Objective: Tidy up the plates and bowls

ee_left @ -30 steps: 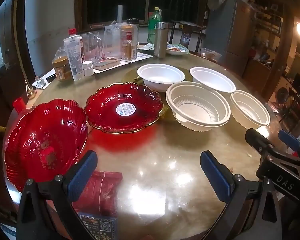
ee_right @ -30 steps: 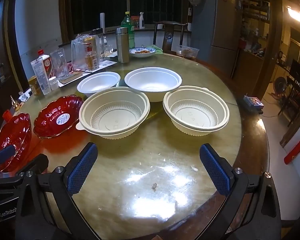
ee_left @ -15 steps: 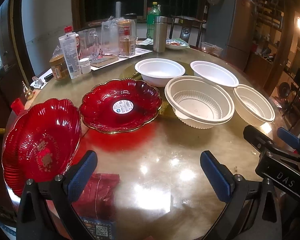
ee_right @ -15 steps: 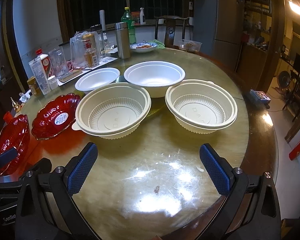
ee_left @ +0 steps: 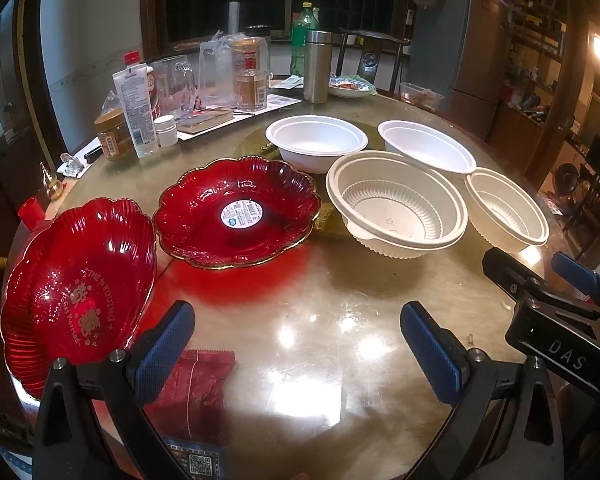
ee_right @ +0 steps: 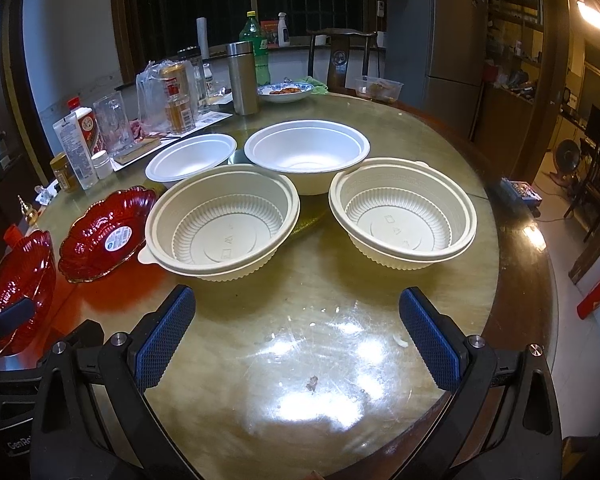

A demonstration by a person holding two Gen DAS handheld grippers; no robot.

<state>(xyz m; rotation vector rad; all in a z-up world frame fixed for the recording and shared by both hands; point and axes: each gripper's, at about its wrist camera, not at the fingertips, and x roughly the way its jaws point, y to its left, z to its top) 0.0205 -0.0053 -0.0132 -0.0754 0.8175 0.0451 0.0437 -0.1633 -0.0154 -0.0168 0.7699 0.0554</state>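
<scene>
Both hand-held grippers moved closer to bowls [ee_right: 224,220], jaws wide, empty.

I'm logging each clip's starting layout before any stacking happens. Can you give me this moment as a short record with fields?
surface: round glossy table
red plates: two, red plate with sticker and red plate with gold lettering, side by side on the left
ribbed cream bowls: two, left ribbed bowl and right ribbed bowl, separate
smooth white bowls: two behind them, and
left gripper: open, empty, above the table
right gripper: open, empty
stacking: none yet
</scene>
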